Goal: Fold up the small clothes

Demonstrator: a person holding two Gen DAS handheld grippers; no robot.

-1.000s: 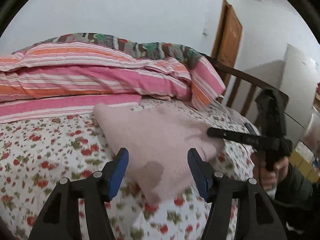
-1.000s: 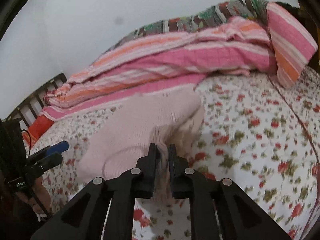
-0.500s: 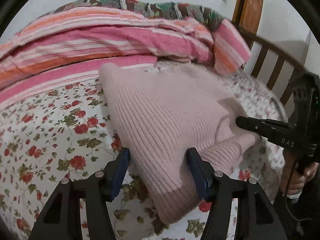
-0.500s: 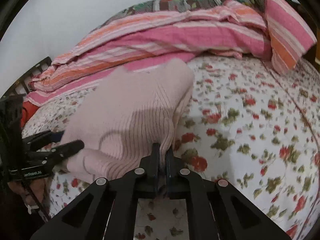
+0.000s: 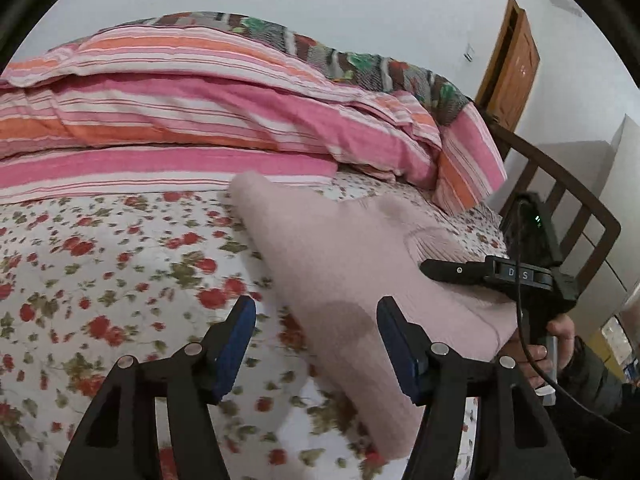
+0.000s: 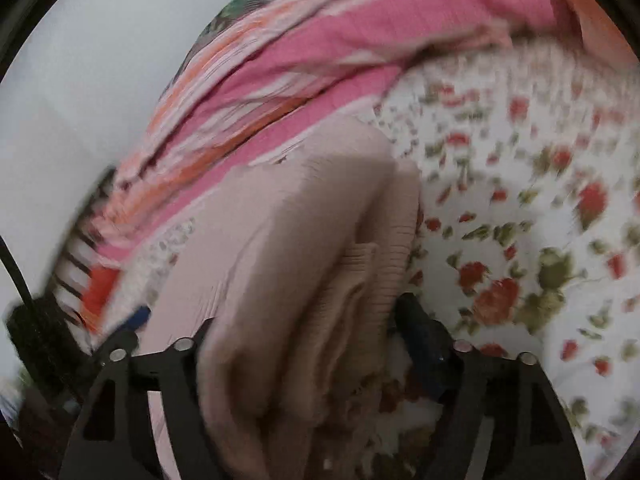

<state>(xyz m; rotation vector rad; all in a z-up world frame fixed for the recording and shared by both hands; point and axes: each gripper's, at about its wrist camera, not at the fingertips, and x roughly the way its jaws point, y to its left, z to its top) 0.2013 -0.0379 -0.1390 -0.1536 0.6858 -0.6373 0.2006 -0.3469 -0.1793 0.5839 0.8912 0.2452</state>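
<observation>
There is one pink sweater (image 5: 340,264) on one bed. It lies folded on the flowery sheet (image 5: 100,280), in the middle of the left wrist view, with its long edge running from far to near. The sheet is white with many small red flowers.

On the far side of the bed lies one big striped quilt (image 5: 200,120), pink, orange and white. One darker blanket (image 5: 360,64) with green and red patches peeks out behind it. Far to the right stands one brown door (image 5: 512,68). Brown bed rails (image 5: 576,204) run along the right side.

There are two grippers. The left gripper (image 5: 316,344) is near, at the bottom. Its two blue pads (image 5: 236,344) stand apart. The near edge of the sweater reaches between them, but the pads do not squeeze it.

To the right, the right gripper (image 6: 304,344) lies across the sweater's right edge. One hand (image 5: 552,340) holds its handle. In its own view, which is blurry, its jaws are opening wide. A thick bunch of sweater folds sits between them. The right blue pad (image 6: 420,336) is clear of the cloth. The left pad is hidden behind the folds.
</observation>
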